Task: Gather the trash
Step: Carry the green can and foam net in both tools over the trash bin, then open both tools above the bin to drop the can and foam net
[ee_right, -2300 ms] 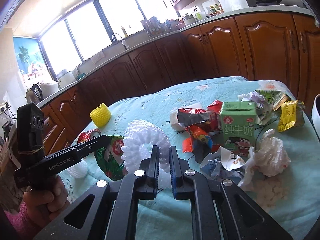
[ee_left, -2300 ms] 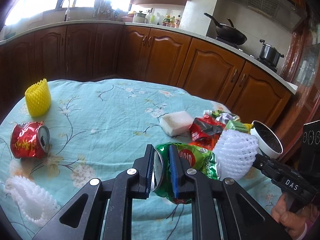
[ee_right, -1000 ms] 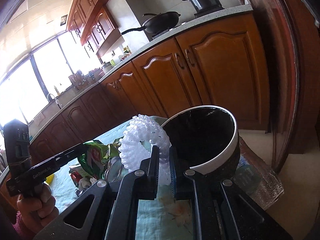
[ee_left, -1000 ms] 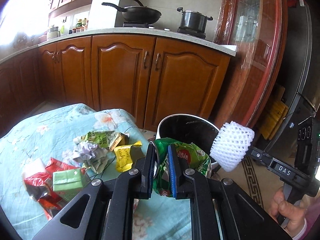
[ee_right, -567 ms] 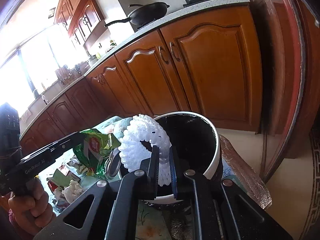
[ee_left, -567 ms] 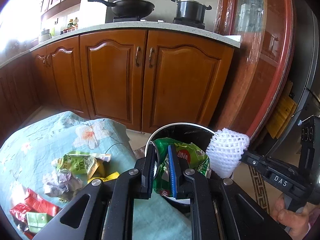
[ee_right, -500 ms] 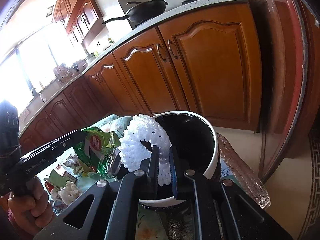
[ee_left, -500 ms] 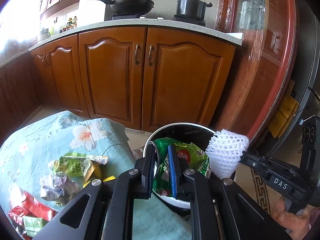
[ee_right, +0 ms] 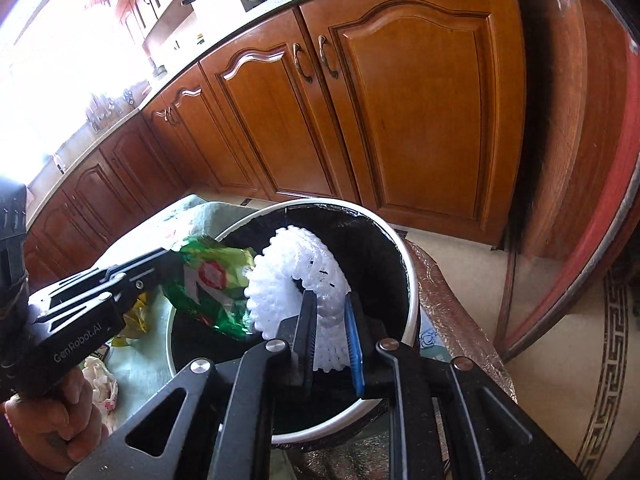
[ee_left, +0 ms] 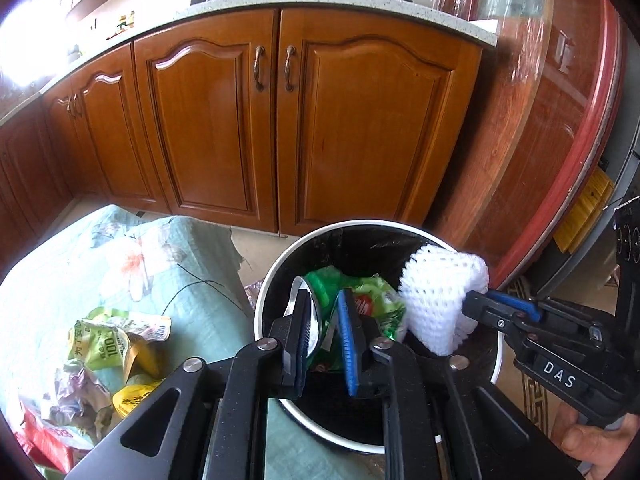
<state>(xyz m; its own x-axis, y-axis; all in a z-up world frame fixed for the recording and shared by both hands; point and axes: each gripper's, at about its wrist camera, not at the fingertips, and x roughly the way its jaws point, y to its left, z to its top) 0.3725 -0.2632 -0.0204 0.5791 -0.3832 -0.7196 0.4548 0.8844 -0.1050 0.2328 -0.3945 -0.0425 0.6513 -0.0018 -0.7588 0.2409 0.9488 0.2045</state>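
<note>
My left gripper (ee_left: 324, 304) is over the mouth of the white-rimmed bin (ee_left: 280, 264) with a black liner. Its jaws have parted a little and the crushed green can (ee_left: 368, 300) still sits between them. My right gripper (ee_right: 330, 308) is also over the bin (ee_right: 408, 264), its jaws slightly apart around the white foam net (ee_right: 296, 276). The foam net (ee_left: 436, 300) and right gripper (ee_left: 496, 312) show at the right in the left wrist view. The green can (ee_right: 208, 276) and left gripper show at the left in the right wrist view.
The table with a teal floral cloth (ee_left: 100, 264) lies left of the bin, with a green wrapper (ee_left: 104, 344), yellow packet (ee_left: 132, 396) and crumpled paper (ee_left: 76, 396) on it. Wooden kitchen cabinets (ee_left: 280, 128) stand behind. A red-framed cabinet (ee_left: 560, 160) stands at the right.
Both grippers have moved from above the table to over the bin. Both pairs of jaws have opened slightly around the can and the foam net.
</note>
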